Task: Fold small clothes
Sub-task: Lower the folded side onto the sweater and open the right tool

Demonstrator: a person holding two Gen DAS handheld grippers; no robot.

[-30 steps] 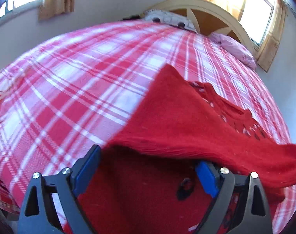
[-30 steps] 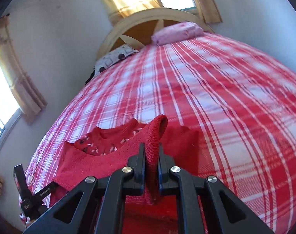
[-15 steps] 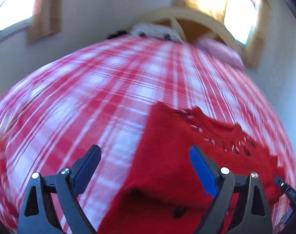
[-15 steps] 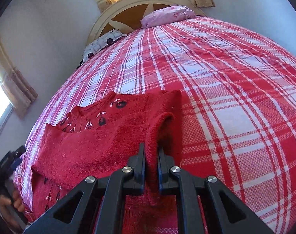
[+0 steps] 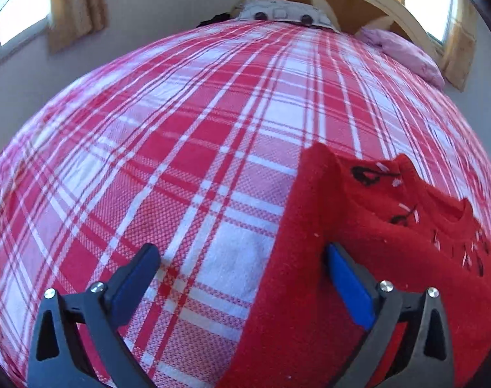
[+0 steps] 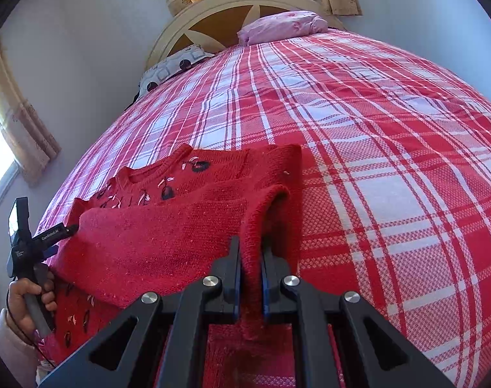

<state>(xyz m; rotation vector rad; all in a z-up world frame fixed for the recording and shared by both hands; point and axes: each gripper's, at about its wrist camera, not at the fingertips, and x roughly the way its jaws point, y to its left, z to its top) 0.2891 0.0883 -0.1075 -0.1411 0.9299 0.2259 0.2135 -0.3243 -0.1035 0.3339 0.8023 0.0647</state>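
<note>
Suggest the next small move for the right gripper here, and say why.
Probably open the right gripper and let go. It is shut on the red sweater, whose folded-over part already lies on the body on the bed; the left gripper is open, with nothing gripped.

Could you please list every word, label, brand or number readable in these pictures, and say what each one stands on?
"GenRobot.AI": white print on the black body of the left gripper, seen from the right wrist view; the small letters make this reading somewhat uncertain.
A second white label lower on that same black body is too small to read.
The red sweater and the plaid bedspread carry only patterns, with no lettering.
</note>
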